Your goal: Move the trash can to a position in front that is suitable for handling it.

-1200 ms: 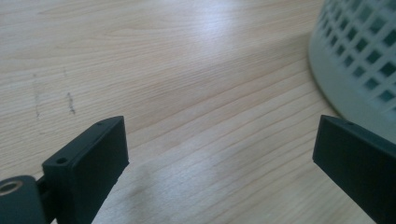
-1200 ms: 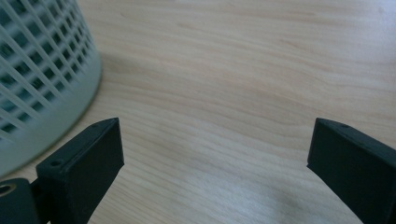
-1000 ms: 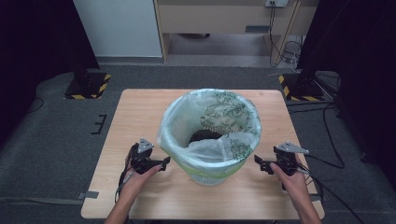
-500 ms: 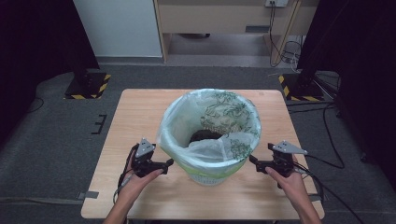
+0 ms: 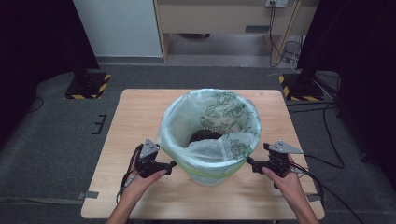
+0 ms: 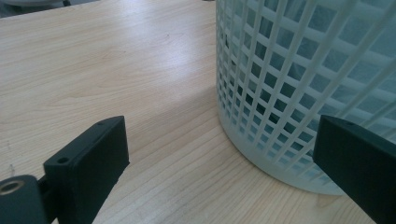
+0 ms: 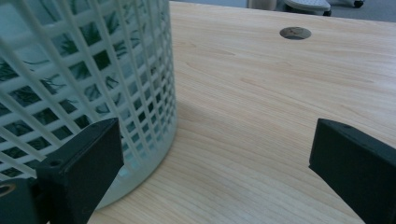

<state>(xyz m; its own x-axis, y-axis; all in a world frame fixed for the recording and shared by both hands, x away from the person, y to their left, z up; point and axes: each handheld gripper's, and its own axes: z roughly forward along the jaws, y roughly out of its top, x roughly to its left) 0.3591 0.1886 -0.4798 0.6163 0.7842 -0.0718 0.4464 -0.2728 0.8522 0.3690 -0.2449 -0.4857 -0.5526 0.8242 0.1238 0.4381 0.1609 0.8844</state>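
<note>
1. Starting with the wooden table, we have it broad and pale under everything, with bare board on both flanks and dark floor around it.
2. Sitting at mid-table, a little toward our edge, is the white lattice bin, upright; in the left gripper view its mesh wall curves right down to the wood.
3. Inside it we see the plastic liner bag, pale with a green leafy print, folded over the rim all the way round, its near side sagging inward over a dark patch at the bottom.
4. We hold the left gripper low beside the bin's left flank, tips close to the wall; whether they touch it we cannot tell. Its jaws are spread wide and grip nothing.
5. Our right gripper mirrors it on the other flank, jaws equally wide apart and empty, with the mesh just ahead of one jaw.
6. Our read: this is the approach, both tools bracketing the bin before any grasp.
7. Next, we judge, each gripper must rise to the rim and pinch the bag's folded edge, or close on the lattice itself, working evenly so the light bin does not skid or tip.
</note>
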